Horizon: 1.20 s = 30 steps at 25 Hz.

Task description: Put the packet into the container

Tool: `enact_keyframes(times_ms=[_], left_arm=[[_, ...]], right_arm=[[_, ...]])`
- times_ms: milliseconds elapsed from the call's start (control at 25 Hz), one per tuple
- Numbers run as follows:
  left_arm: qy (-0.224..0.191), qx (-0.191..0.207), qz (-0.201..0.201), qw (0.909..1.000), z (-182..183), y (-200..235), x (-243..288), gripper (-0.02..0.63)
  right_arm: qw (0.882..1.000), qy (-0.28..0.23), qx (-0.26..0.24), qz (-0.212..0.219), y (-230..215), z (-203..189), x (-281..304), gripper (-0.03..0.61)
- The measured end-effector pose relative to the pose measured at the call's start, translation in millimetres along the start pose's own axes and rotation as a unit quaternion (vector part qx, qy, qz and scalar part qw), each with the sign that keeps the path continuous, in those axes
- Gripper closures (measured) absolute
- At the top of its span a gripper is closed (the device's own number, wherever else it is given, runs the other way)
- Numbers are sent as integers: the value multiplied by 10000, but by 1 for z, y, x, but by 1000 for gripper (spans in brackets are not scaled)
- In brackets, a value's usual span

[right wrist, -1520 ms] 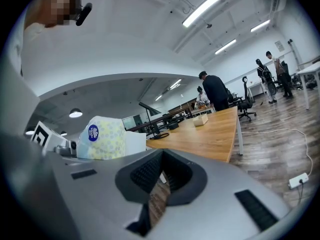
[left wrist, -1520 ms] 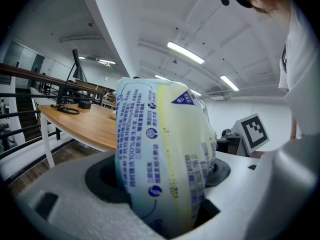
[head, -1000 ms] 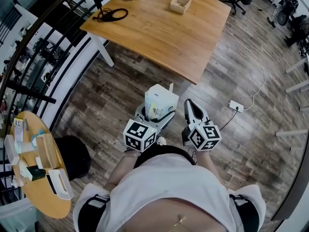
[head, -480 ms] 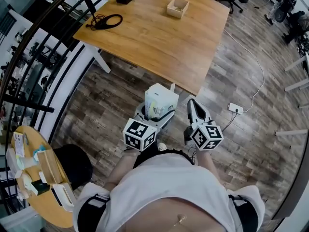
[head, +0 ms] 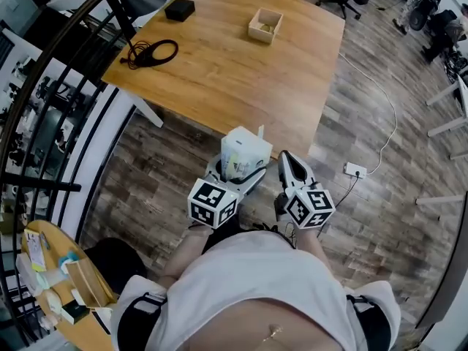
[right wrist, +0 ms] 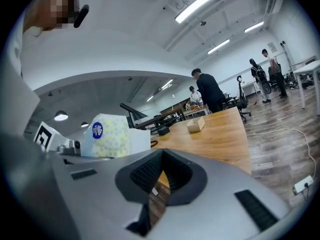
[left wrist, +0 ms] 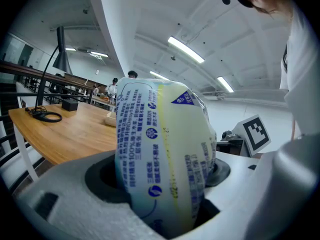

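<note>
**Packet's in the grip, container is way over at the far edge**

The left tool (head: 235, 169) is clamped on the packet (head: 245, 151). The left gripper view shows its jaws pressed into the lower half of the soft white-and-yellow bag, which stands upright and bulges out above them. The right tool (head: 287, 158) has its jaws pinched almost together with nothing between them, and it's just riding along beside the left one.

Both tools are held low and close in front of the person's body, pointing forward. They're over the floor (head: 161, 167), just short of the tabletop's (head: 219, 72) near right corner.

The container (head: 265, 25), a small open wooden box, sits well apart from them near the tabletop's far edge, toward the far right corner.

My take on doing this well: keep the squeeze steady since the bag looks squishy, and carry it upright across the tabletop. Get it right over the opening, lower it in, and only then let go. The box looks small for the packet, so line it up carefully.
</note>
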State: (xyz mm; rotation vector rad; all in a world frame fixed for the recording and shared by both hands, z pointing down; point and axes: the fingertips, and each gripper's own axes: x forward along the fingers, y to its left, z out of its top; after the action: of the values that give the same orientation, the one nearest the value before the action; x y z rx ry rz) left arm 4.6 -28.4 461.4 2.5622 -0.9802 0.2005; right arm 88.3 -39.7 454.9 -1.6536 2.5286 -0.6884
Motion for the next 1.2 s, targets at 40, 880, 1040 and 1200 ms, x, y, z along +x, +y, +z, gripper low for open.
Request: enact_keyframes(times_ms=[40, 880, 1040, 1200], left_arm=[[13, 11, -40, 10000, 4, 6, 4, 235], [177, 235, -556, 9980, 57, 122, 55, 235], [294, 163, -643, 9974, 55, 123, 57, 235], [346, 157, -646, 9972, 59, 127, 57, 235]], right_arm=[[10000, -2, 13, -4, 2, 2, 8, 571], [9988, -323, 60, -362, -1, 40, 138, 571], [9983, -324, 122, -469, -1, 41, 140, 571], [9977, -337, 287, -518, -1, 47, 143, 571]])
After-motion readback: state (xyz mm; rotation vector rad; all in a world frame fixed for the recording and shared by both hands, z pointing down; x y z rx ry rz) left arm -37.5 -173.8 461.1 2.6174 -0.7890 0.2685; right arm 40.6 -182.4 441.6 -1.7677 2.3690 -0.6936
